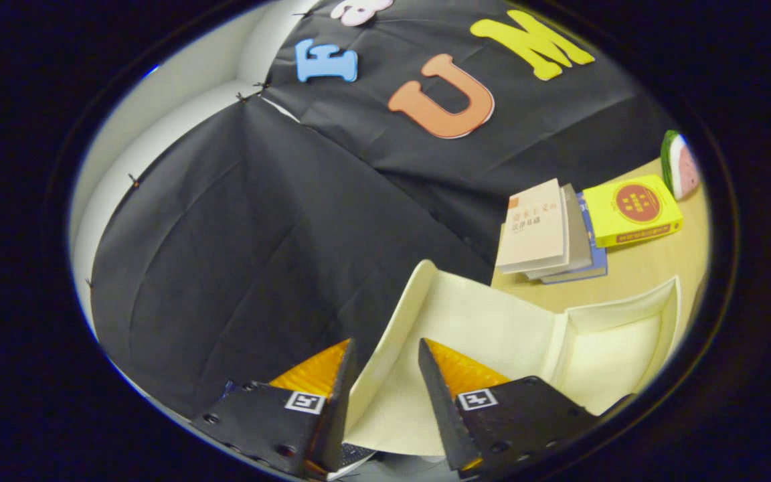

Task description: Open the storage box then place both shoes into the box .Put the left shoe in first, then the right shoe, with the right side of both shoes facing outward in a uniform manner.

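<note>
The cream storage box [626,348] lies on the wooden table with its lid [479,321] swung up and open to the left of the tray. My gripper [385,345] reaches over the lid's outer edge. The raised rim [399,321] of the lid runs between my two fingers, with a gap visible on each side of it, so the fingers stand apart and press on nothing. The inside of the box tray shows bare cream walls just beyond my right finger.
A stack of books [549,231] leans against the black cloth wall behind the box. A yellow book [633,211] lies beside the stack, and a watermelon-slice toy [680,164] sits past it. The wooden table [640,268] shows between the books and the box.
</note>
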A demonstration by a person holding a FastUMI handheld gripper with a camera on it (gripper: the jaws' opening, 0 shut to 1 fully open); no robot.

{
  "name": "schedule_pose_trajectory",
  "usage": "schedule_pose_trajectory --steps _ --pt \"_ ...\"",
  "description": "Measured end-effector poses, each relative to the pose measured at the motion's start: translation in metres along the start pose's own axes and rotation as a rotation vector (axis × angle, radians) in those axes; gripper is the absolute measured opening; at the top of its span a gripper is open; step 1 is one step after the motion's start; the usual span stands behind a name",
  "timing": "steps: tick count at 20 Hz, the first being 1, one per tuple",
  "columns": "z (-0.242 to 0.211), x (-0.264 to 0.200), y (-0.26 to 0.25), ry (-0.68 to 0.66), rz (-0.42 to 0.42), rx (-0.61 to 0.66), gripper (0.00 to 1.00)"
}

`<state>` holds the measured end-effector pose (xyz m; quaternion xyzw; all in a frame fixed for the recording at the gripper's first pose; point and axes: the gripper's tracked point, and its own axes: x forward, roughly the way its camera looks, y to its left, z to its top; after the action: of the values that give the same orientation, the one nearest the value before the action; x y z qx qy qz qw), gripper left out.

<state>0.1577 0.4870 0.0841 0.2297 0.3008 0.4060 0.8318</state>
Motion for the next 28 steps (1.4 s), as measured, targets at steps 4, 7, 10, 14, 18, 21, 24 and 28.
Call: schedule_pose_trajectory --steps 4,7,10,14,18,21,24,28 --pt "-0.006 -0.012 -0.010 -0.016 -0.053 -0.110 0.95" --pt "0.002 -0.041 -0.025 -0.061 -0.085 -0.164 0.95" --pt "0.005 -0.076 -0.047 -0.093 -0.119 -0.195 0.95" --pt "0.007 -0.128 -0.090 -0.120 -0.216 -0.275 0.95" --pt "0.009 -0.176 -0.155 -0.153 -0.394 -0.352 0.95" --pt "0.004 -0.208 -0.210 -0.144 -0.532 -0.392 0.95" --pt "-0.006 -0.236 -0.258 -0.122 -0.621 -0.364 0.95" --pt "-0.020 -0.263 -0.327 -0.081 -0.707 -0.314 0.95"
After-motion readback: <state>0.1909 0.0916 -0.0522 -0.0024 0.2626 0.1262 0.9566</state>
